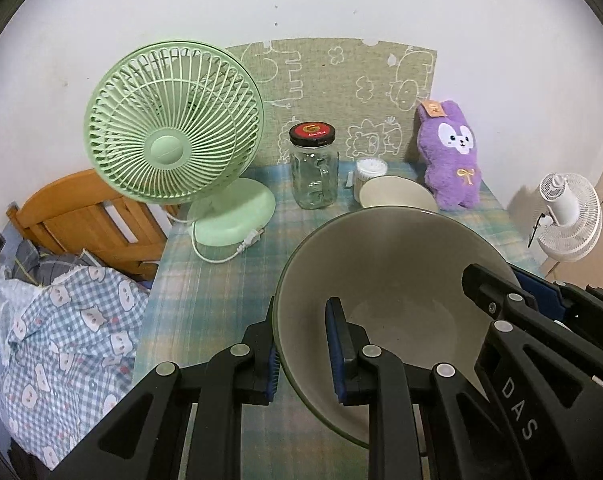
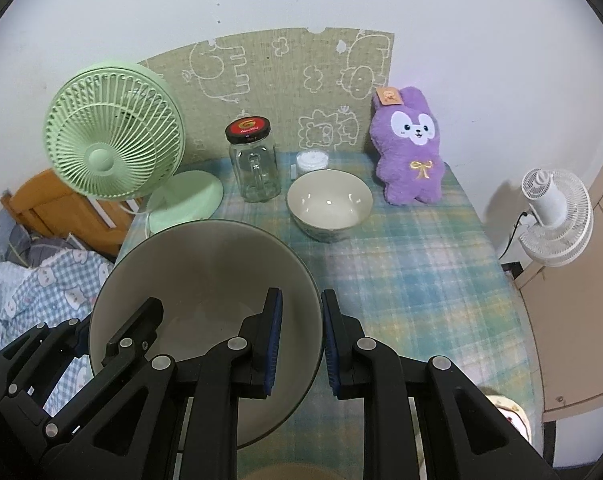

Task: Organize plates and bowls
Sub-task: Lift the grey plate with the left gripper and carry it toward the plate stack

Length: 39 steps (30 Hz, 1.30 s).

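Observation:
A large grey-cream bowl [image 1: 401, 276] with a dark green rim is held above the plaid table by both grippers. My left gripper [image 1: 301, 354] is shut on its left rim, one finger inside and one outside. My right gripper [image 2: 299, 344] is shut on its right rim [image 2: 205, 276] the same way; it also shows in the left wrist view [image 1: 497, 292]. A smaller cream bowl [image 2: 329, 204] stands on the table beyond, also seen in the left wrist view [image 1: 397, 194].
A green desk fan [image 1: 173, 128] stands at the table's back left with its cord. A glass jar [image 1: 313, 168] with a black lid, a tub of cotton swabs [image 2: 311, 162] and a purple plush rabbit [image 2: 411, 148] line the back. A white fan [image 2: 553, 216] is right of the table.

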{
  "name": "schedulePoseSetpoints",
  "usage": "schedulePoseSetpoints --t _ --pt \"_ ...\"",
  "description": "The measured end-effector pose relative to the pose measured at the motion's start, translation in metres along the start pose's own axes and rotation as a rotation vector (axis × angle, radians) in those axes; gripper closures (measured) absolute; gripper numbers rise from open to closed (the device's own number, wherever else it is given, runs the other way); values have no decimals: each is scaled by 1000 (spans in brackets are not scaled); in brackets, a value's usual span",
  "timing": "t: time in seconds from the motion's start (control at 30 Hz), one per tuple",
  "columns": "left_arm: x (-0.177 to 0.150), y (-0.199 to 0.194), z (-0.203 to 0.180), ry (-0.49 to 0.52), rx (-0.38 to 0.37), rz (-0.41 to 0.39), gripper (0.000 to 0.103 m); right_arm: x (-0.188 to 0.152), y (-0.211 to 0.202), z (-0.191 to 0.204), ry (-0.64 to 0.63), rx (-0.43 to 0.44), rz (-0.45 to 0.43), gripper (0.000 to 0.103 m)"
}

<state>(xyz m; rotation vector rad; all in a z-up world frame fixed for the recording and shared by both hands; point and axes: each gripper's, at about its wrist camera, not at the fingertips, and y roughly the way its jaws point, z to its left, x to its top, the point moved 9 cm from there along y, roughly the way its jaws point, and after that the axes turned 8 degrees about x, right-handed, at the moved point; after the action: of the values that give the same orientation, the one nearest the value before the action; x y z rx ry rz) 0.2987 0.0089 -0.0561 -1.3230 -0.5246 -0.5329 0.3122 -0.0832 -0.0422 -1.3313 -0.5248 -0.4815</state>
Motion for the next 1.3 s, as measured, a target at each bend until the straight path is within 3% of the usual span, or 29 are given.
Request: schedulePoseSetpoints --t 0.67,1.3 --pt "-75 -49 -22 -43 30 24 85 -75 -48 -20 -55 46 25 80" --pt "-140 -37 -36 -59 36 117 85 -142 -30 -33 -77 53 118 80"
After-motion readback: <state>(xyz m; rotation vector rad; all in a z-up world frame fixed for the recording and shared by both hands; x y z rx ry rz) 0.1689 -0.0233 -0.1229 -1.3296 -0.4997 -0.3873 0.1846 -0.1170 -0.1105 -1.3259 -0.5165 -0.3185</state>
